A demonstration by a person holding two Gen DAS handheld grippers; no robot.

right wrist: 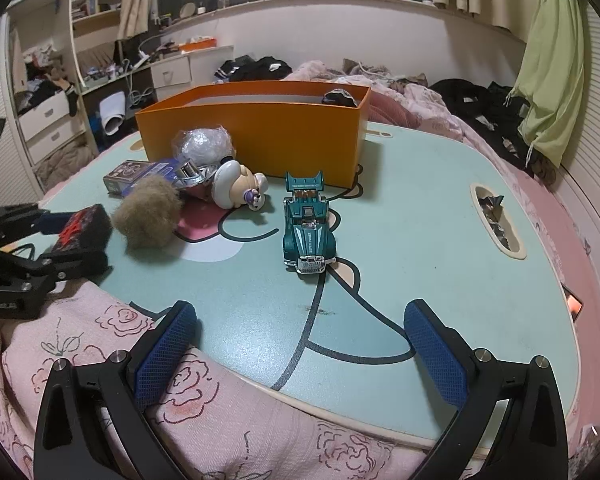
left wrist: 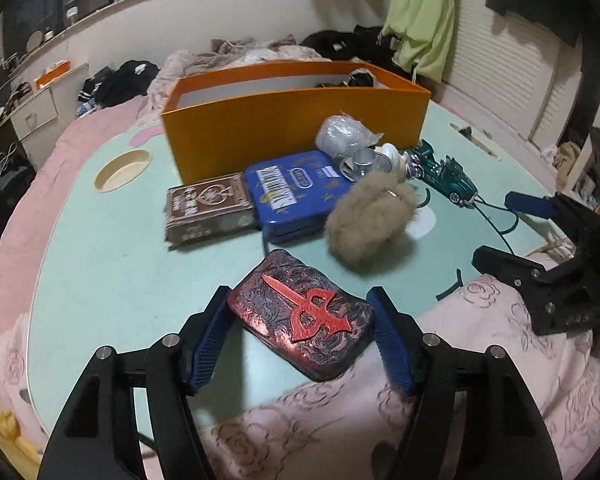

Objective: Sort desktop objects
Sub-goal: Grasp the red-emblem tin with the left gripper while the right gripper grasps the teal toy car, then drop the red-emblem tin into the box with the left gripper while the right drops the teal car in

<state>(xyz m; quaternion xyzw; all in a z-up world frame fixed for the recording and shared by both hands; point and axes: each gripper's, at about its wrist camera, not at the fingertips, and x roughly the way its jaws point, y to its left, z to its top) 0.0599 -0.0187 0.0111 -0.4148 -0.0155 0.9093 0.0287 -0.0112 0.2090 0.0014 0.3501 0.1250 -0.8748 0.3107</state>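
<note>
You had the left gripper set around the red-and-black embossed case, which lay at the near edge of the mint-green table, partly overhanging the pink floral quilt. Its blue pads stood on either side of the case, at or very near its two short ends; whether they were already pressing could not be confirmed, since a thin gap seemed to remain at the left pad. The case still rested on the table. The step in hand, by this reading, was the grasp of the first item for sorting.

Your right gripper hung wide open and empty over the near table edge, with the teal toy car ahead of it and well clear of its pads.

The orange box stood at the far side of the table, open at the top, and was the likely destination. Between it and the case lay the brown card box, the blue tin and the tan fur ball.

The next move called for a firm closure on the case, then a lift high enough to clear that cluster and the box wall. The glossy, rounded ends of the case could slip; you needed a square, centred grip.
</note>
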